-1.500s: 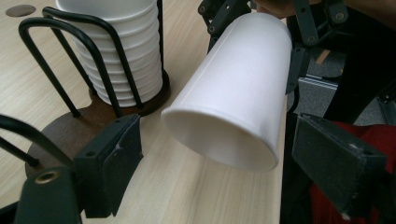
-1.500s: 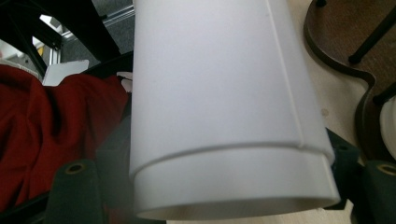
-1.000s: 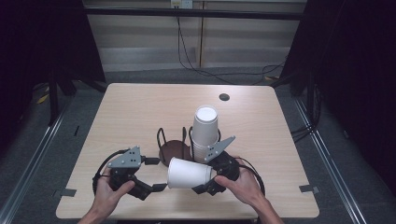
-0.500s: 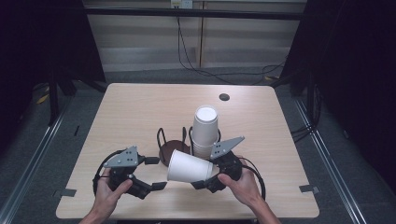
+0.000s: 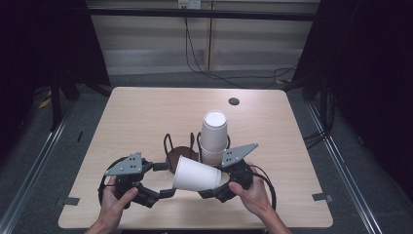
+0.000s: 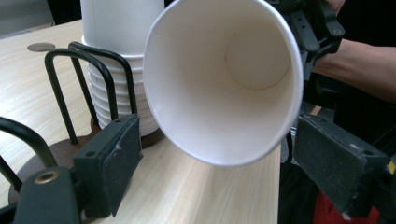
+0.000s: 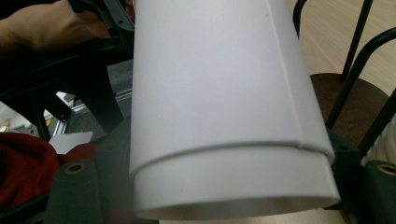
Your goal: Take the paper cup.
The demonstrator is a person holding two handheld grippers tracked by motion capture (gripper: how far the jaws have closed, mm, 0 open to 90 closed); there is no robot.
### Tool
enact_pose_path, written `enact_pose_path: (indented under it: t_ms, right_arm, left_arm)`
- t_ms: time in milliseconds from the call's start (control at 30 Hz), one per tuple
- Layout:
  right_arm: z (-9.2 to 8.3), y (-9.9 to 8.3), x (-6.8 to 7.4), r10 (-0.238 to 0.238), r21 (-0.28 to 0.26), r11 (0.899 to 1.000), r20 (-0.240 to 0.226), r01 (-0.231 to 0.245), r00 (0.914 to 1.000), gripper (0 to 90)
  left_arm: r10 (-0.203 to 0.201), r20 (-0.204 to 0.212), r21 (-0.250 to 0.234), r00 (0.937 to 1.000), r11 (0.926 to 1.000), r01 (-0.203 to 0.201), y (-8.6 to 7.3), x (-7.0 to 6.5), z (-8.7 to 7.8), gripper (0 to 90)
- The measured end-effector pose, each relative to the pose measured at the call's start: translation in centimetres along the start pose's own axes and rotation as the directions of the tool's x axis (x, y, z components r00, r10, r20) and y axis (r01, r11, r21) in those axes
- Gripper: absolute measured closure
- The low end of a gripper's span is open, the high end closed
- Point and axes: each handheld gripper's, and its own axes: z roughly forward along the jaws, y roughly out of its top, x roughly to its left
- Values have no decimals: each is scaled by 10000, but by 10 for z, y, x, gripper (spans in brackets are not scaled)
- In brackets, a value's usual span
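I have the right gripper (image 5: 214, 190) clamped on a white paper cup (image 5: 197, 174), held on its side above the near edge of the table (image 5: 146, 107). In the high view the cup's base sits at the gripper and its open mouth points toward nine o'clock, at the left gripper (image 5: 163, 192). The cup is clear of the tabletop, with its upper edge just in front of the stack of cups (image 5: 214, 136) that stands at about one o'clock from it.

From the left gripper view I look straight into the cup (image 6: 224, 79): the round bottom is at the far end and the rim hangs between and above my two black pads (image 6: 116, 163), which stand apart and press on nothing. So the left gripper is released, jaws only partly spread (narrower than the cup's mouth looks from here).

The right gripper view has the cup's wall (image 7: 219, 93) up close, seam and bottom rim toward the camera. The pads themselves are mostly covered by the cup, so I judge the grip from the way it is carried.

The stack sits in a black wire cup holder (image 5: 182, 151) on a dark round base, at twelve o'clock from the held cup. The left hand (image 5: 114, 202) and right hand (image 5: 253, 195) hold the grippers at the table's near edge.
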Motion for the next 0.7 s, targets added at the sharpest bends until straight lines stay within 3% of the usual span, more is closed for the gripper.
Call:
enact_pose_path:
  t_ms: [33,233,333,567,700]
  right_arm:
    - [1,0,0,-11,22,10000,-5,11,10000,255]
    - [4,0,1,-129,142,9998,-98,130,9999,255]
    - [3,1,2,-162,206,9996,-224,167,9996,255]
    - [6,2,4,-299,293,9991,-378,310,9988,256]
    - [6,4,5,-351,305,9989,-456,366,9983,256]
  left_arm:
    - [8,-121,5,9999,10000,-8,0,0,1,156]
    - [-26,139,20,9999,10000,25,-1,0,7,128]
    - [-40,-273,-3,9996,10000,40,0,-1,11,0]
    - [198,-23,-84,9998,9998,-198,0,-5,19,0]
    - [57,125,-317,9999,9995,-53,0,-6,19,0]
